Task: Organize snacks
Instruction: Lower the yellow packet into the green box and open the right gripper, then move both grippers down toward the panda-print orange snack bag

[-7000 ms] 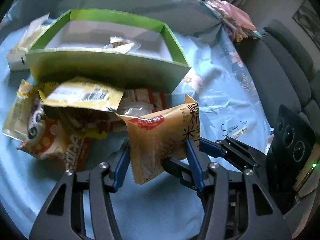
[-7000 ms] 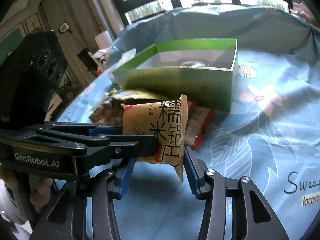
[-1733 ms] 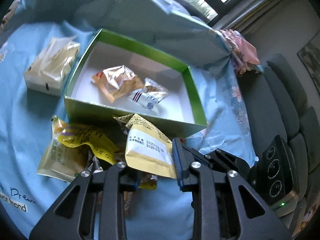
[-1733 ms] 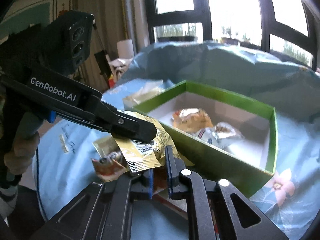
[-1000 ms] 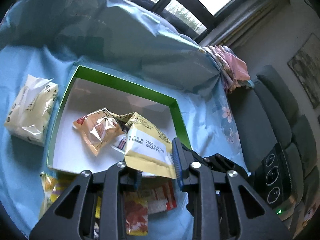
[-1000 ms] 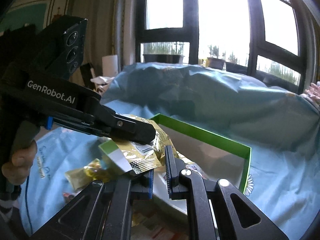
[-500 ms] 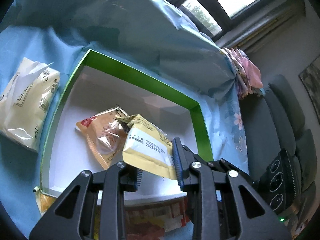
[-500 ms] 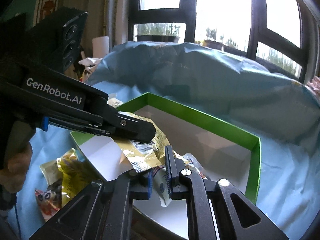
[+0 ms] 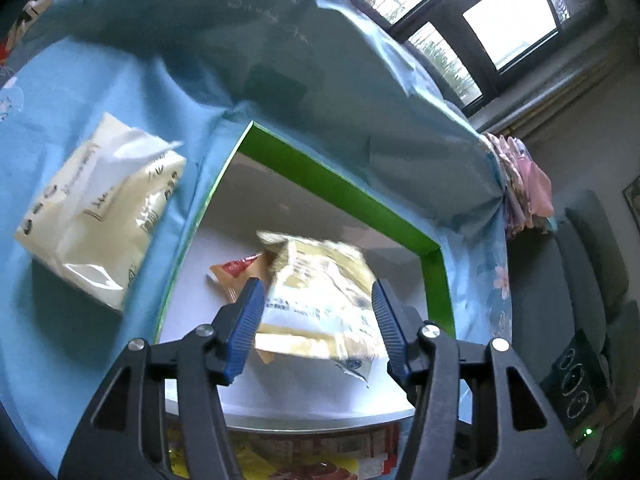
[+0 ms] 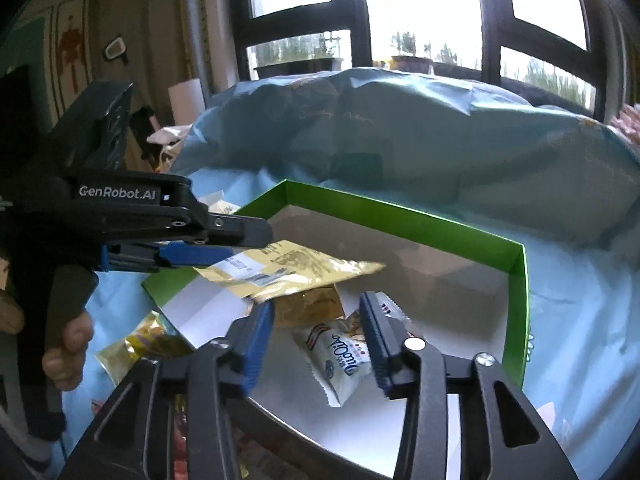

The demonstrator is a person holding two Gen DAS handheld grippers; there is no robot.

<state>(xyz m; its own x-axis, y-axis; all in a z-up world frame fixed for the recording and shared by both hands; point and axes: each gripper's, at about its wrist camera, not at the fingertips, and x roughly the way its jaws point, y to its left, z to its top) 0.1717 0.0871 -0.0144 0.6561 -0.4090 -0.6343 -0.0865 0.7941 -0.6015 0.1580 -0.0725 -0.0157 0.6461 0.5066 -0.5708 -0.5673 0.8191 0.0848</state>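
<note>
While motion blur is smearing its print, the yellow snack packet (image 9: 320, 300) is lying over the green box (image 9: 340, 184) between the left gripper's (image 9: 316, 320) spread fingers, which were clamping it 0.5 s ago. Right gripper (image 10: 316, 344) is gaping wide too, above 2 packets inside. Blue cloth (image 9: 100, 80) is covering the table.

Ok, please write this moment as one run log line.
left gripper: open | yellow packet: released over green box | right gripper: open, empty
</note>
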